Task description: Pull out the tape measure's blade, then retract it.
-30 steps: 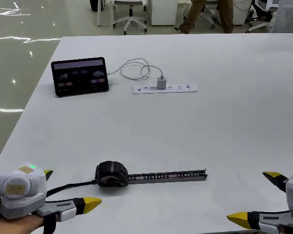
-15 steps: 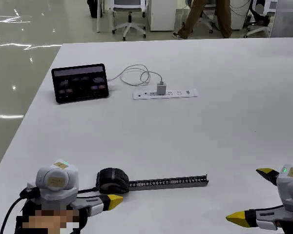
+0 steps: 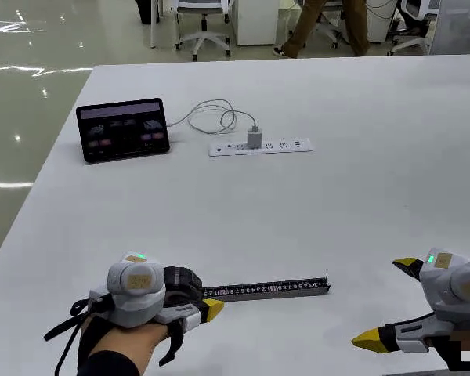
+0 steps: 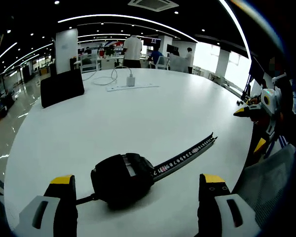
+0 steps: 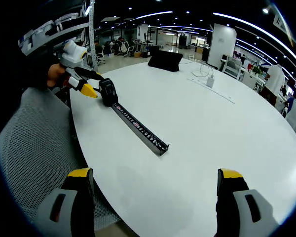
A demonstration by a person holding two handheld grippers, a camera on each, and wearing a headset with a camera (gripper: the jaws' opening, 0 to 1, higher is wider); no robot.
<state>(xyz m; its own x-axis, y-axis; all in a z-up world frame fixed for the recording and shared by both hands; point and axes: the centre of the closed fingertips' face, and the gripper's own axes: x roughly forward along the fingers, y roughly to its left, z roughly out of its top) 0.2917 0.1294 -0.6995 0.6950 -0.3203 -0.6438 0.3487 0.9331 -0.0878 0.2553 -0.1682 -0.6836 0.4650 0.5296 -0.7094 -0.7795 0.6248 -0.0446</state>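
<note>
Blade (image 3: 266, 288) is out, lying flat on the table (image 3: 298, 204). Its long axis runs left-right across the head view: tape measure case (image 4: 122, 178) at the left end, blade tip (image 3: 327, 283) at the right end. Left claw (image 4: 137, 180) is spread wide with the case between its two jaws, one jaw each side. The left gripper view shows a gap on both sides, so it's not gripping; case is straight ahead of it and close. Right claw (image 5: 155, 173) is also wide and holds nothing. It is well apart from the blade tip, which lies ahead of it, blade running away toward the case and the left claw. So left claw is nearer the case, right claw nearer the tip. Judgement: pull-out looks done, retract step left. That turns on the left claw closing across the case's width, square to the blade axis; can't tell from here whether a lock or button needs pressing
</note>
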